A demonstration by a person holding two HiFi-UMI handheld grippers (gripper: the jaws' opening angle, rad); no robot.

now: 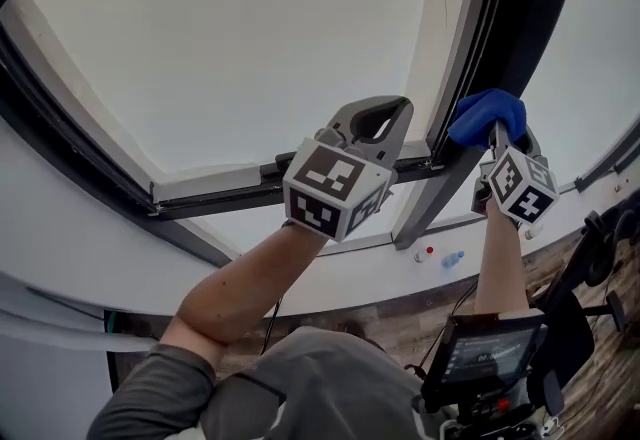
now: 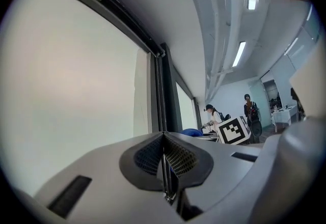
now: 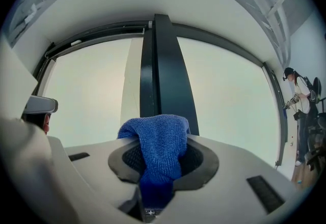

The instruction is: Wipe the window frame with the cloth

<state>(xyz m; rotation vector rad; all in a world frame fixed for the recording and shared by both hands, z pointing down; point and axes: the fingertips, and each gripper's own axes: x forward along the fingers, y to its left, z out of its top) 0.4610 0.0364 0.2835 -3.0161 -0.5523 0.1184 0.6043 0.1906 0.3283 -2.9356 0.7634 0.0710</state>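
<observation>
A blue cloth (image 1: 487,116) (image 3: 158,149) is bunched between the jaws of my right gripper (image 1: 497,133) (image 3: 163,159), which is shut on it. In the head view the cloth lies against the dark upright window frame (image 1: 505,48), which in the right gripper view stands just beyond the cloth (image 3: 163,75). My left gripper (image 1: 385,113) (image 2: 164,159) is shut with nothing in it, held up before the horizontal frame bar (image 1: 230,196), left of the upright. The blue cloth (image 2: 192,132) also shows small in the left gripper view, beside the right gripper's marker cube (image 2: 233,132).
Pale window panes (image 1: 230,38) fill both sides of the upright. A white sill (image 1: 330,268) carries two small bottles (image 1: 452,258). People (image 2: 213,116) stand far off along the window wall. A dark device with a screen (image 1: 485,358) sits below my right arm.
</observation>
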